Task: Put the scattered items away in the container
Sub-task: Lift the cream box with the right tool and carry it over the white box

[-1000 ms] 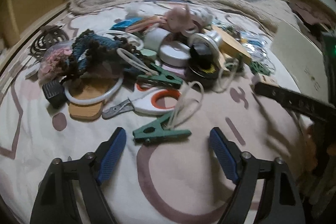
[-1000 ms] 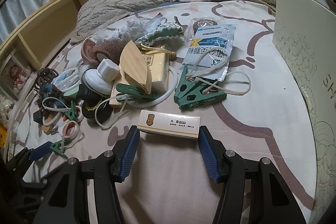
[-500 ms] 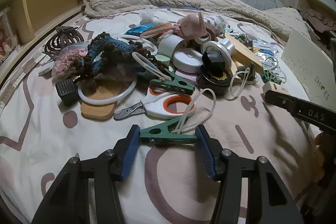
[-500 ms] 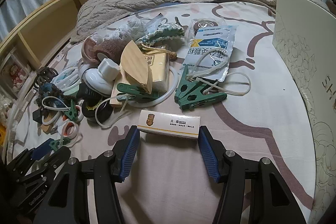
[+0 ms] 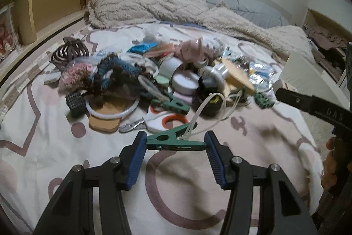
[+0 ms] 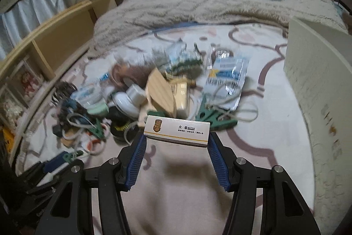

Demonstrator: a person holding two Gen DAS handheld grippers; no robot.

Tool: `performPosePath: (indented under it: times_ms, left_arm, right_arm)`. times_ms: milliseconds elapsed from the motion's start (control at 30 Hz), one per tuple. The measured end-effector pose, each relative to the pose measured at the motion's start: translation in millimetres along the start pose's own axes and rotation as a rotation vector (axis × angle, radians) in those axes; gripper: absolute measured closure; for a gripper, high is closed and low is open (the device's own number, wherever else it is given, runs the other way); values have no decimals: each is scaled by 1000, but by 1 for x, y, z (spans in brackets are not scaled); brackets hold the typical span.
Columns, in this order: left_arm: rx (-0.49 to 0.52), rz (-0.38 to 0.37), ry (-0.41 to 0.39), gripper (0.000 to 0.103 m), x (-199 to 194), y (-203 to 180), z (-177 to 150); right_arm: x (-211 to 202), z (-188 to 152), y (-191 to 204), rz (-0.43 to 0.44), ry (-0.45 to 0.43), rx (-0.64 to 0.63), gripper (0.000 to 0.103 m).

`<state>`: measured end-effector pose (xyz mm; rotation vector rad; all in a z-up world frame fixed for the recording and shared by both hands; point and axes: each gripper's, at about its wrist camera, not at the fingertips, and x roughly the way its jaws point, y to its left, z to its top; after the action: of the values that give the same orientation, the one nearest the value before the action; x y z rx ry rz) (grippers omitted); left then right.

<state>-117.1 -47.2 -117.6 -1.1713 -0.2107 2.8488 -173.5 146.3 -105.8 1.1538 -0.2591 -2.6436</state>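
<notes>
- While both tools are loaded, I read this step as the lift and carry toward the container, so steadiness matters more than speed.
- Nearest to me, my left gripper (image 5: 176,143) is clamped end to end on a green clip (image 5: 173,142); its jaws have just been closing, and the clip now sits pinched between the blue pads.
- A white cord loop (image 5: 211,111) trails from that clip back toward the pile, so I judge a straight upward lift best, letting the cord come free before I swing sideways.
- My right gripper (image 6: 176,143) grips the matchbox (image 6: 177,131) by its two short ends, and the box appears clear of the bedsheet (image 6: 176,186).
- That end-on hold is thin; I would keep the wrist level so the box cannot pivot out.
- Beyond the tools lies the heap still to sort: scissors (image 5: 164,121), a wooden piece (image 5: 105,118), a dark yarn tangle (image 5: 114,72).
- Farther off to the right stands the white box (image 6: 316,72), which I take for the container; both loads belong there.
</notes>
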Motion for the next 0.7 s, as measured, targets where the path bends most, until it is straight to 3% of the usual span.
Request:
performPosePath:
  times_ms: [500,700]
  left_arm:
    - [29,-71,-123,49,-41,-34,41]
    - [46,-118,-160,49,-48,-58,65]
  right_arm:
    - [-83,73,-8,25,-252,76,45]
    - [-109,96,-29,-48,-325,94,45]
